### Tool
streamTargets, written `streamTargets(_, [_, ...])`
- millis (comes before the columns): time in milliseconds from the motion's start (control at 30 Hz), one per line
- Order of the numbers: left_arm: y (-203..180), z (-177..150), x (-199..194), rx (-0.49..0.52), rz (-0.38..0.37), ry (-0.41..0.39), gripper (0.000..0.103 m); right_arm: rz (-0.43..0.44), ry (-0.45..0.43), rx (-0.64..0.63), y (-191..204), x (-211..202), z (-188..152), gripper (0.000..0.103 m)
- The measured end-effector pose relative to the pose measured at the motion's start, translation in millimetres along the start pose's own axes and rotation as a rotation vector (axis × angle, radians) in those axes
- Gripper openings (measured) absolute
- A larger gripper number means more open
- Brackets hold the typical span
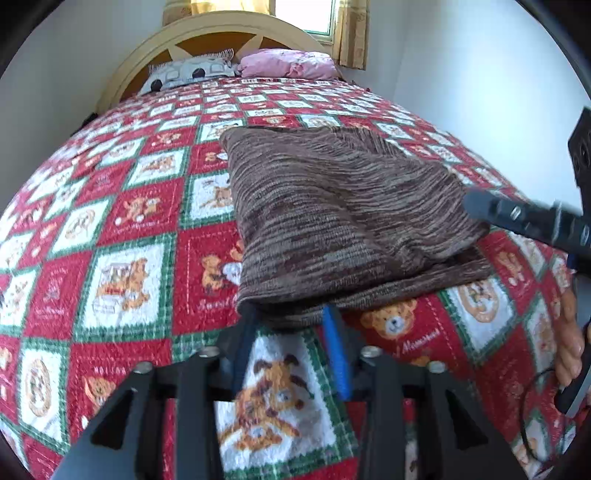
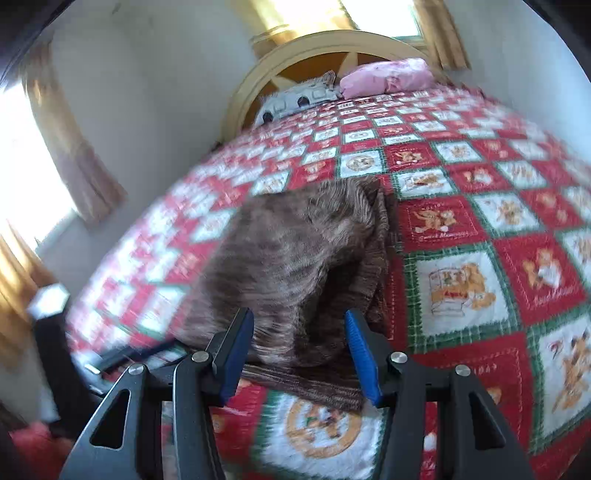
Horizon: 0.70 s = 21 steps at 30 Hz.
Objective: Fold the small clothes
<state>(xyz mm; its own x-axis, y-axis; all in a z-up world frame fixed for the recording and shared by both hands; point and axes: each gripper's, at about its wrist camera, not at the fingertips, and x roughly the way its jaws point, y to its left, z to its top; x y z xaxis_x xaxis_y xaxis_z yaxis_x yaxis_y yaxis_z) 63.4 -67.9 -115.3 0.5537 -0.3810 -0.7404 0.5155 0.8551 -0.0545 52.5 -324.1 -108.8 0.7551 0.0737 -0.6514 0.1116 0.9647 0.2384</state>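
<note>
Only the left wrist view shows the right gripper [image 1: 476,206] beside the folded brown sweater [image 1: 332,214] on the bed [image 1: 122,229]; both grippers' jaws stand apart, empty.

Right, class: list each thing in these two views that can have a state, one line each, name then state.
Garment: folded, lying on the quilt, not gripped.
Left tongs: open, at the garment's near edge.
Right tongs: open, nothing pinched.
Quilt: spread flat over the bed.
Pink pillow: crumpled, at the headboard.
Curtains: drawn aside.

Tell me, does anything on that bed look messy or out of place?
Only slightly: the folded brown garment on the quilt isn't square, its lower layer sticking out past the top layer along the near edge. Nothing looks spilled or damaged.
</note>
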Motion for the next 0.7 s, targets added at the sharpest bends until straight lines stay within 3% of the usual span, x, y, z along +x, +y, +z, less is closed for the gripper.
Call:
streamTargets(33, [-3, 4, 4, 0.009, 0.044, -0.009, 0.061, -0.043, 0.023, -0.032, 3, 6, -2, 0.003])
streamTargets(100, [2, 7, 4, -0.001, 0.147, -0.041, 0.068, -0.032, 0.099, -0.013, 3, 20, -9, 0.004])
streamTargets(167, [12, 9, 5, -0.042, 0.165, -0.052, 0.067, 0.002, 0.108, 0.015, 2, 18, -12, 0.004])
streamTargets(300, [47, 5, 6, -0.163, 0.050, -0.037, 0.029, 0.124, 0.106, 0.124, -9, 2, -20, 0.004])
streamTargets(367, [48, 0, 7, -0.153, 0.041, -0.023, 0.023, 0.112, 0.135, 0.142, -13, 5, -32, 0.004])
streamTargets(600, [47, -12, -5, -0.087, 0.057, 0.011, 0.025, 0.185, 0.087, 0.221, -27, 3, -45, 0.004])
streamTargets(700, [59, -8, -20, -0.110, 0.015, 0.006, 0.030, 0.134, 0.098, 0.158, -28, -17, -35, 0.007])
